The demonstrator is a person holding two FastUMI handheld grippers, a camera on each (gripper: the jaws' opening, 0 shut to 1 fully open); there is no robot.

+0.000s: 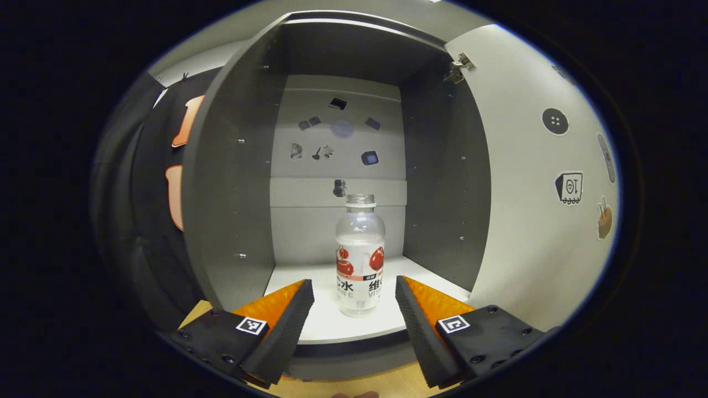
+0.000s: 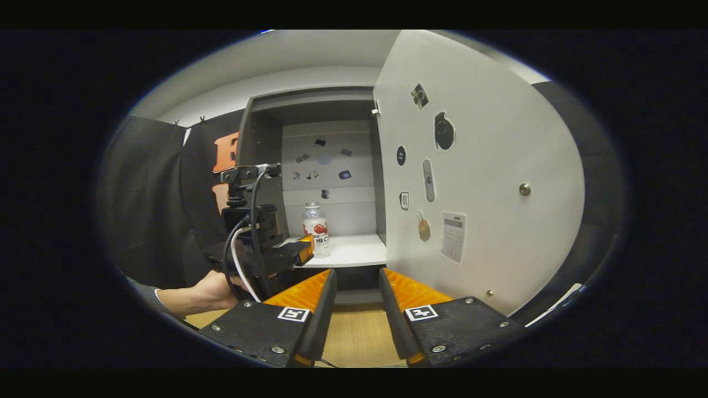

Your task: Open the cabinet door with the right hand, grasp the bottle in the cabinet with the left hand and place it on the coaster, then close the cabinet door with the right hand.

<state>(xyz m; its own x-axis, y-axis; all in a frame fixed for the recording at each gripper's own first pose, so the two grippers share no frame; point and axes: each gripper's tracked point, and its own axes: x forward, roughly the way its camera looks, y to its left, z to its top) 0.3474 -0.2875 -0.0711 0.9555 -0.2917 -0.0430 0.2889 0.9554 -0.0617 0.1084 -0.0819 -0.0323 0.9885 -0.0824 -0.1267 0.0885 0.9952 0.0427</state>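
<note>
Cherry-labelled bottle [image 1: 360, 260] between left claw's [image 1: 354, 301] spread fingers.

Pretty dim overall, with most light caught by the white cabinet shelf [image 1: 310, 287] just beyond the orange-and-black left gripper [image 1: 354, 296], which is nearly blown out. The grey cabinet side walls [image 1: 442, 182] are left in shadow. Straight edges are bent hard by the fisheye, especially the white sticker-covered door [image 2: 487, 166] ahead-right of the right gripper [image 2: 357, 290]. Focus is kept reasonably sharp throughout.

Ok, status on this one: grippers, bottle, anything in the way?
Left gripper open, lined up short of the bottle. Right gripper open, holding nothing. Cabinet door swung open; bottle upright on the shelf, path clear.
</note>
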